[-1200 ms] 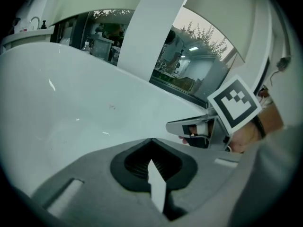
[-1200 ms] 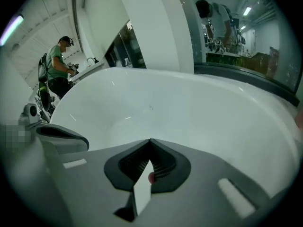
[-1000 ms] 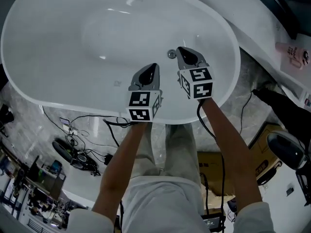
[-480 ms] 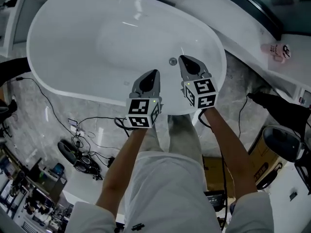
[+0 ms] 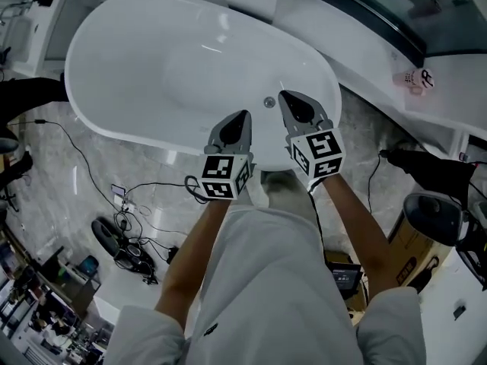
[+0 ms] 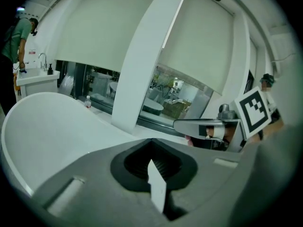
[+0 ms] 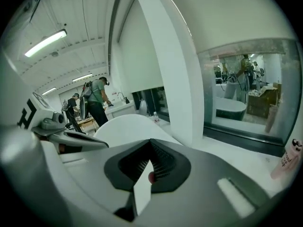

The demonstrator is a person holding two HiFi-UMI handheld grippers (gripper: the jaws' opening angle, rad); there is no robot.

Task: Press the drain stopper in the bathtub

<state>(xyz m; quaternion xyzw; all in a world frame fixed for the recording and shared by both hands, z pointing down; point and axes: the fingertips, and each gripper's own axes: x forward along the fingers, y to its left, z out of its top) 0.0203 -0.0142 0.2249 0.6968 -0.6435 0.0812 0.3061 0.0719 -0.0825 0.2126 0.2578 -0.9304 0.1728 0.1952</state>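
Observation:
The white oval bathtub (image 5: 129, 59) fills the upper part of the head view. Its small round chrome drain stopper (image 5: 268, 103) sits on the tub floor near the right end. My left gripper (image 5: 240, 116) is shut and held over the tub's near rim, left of the stopper. My right gripper (image 5: 286, 97) is shut too, its tips just right of the stopper and above it. In the left gripper view the jaws (image 6: 152, 167) are pressed together, with the other gripper (image 6: 208, 126) at the right. The right gripper view shows shut jaws (image 7: 150, 167) and the tub rim (image 7: 128, 126) beyond.
Black cables (image 5: 129, 196) and gear (image 5: 122, 242) lie on the marble floor left of my legs. A white ledge (image 5: 358, 59) runs behind the tub with a pink bottle (image 5: 415, 78). A dark round bin (image 5: 430, 215) stands at the right. People (image 7: 97, 103) stand at a far counter.
The head view has pulled back and shifted: the tub now appears smaller and further right. Both grippers stay shut and sit lower relative to the tub, near its front rim.

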